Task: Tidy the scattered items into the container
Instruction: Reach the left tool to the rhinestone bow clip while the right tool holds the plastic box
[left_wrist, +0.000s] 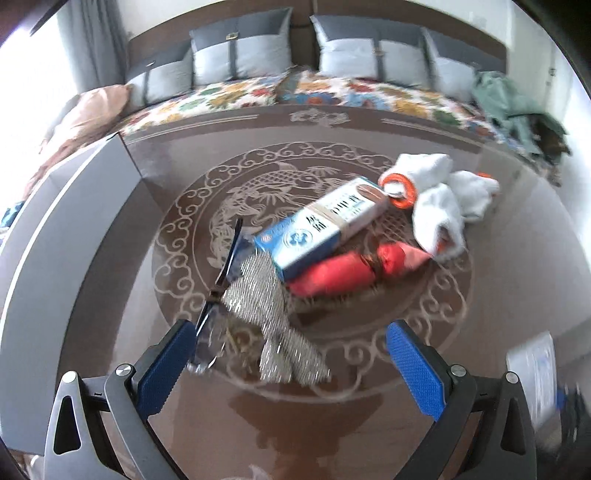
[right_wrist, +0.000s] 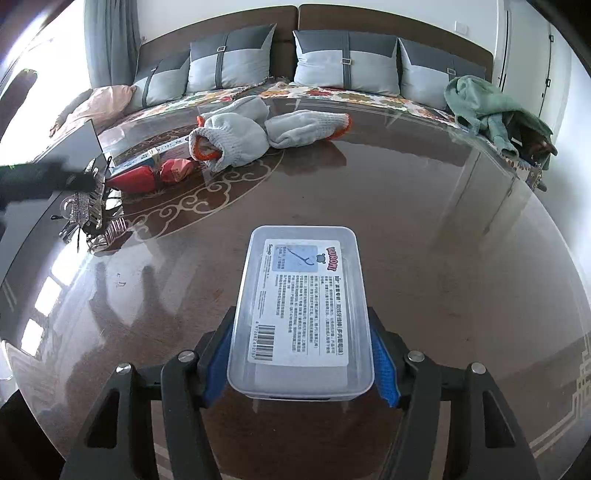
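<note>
1. The right gripper (right_wrist: 301, 365) clamps the plastic box (right_wrist: 301, 314) by its 2 long sides; keep it level above the table (right_wrist: 443, 240).
2. The left gripper (left_wrist: 291, 354) is spread wide over the hair clips (left_wrist: 269, 314); centre before closing.
3. The gloves (right_wrist: 251, 136) and carton (left_wrist: 325, 225) lie beyond.

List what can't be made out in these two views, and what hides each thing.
- Left wrist view: the silver mesh item between the open left claw is motion-blurred; its identity is unclear.
- Right wrist view: the plastic box clamped in the right claw; its label hides the contents.
- Both views: the blue-and-white carton; its print is too small to read.
</note>
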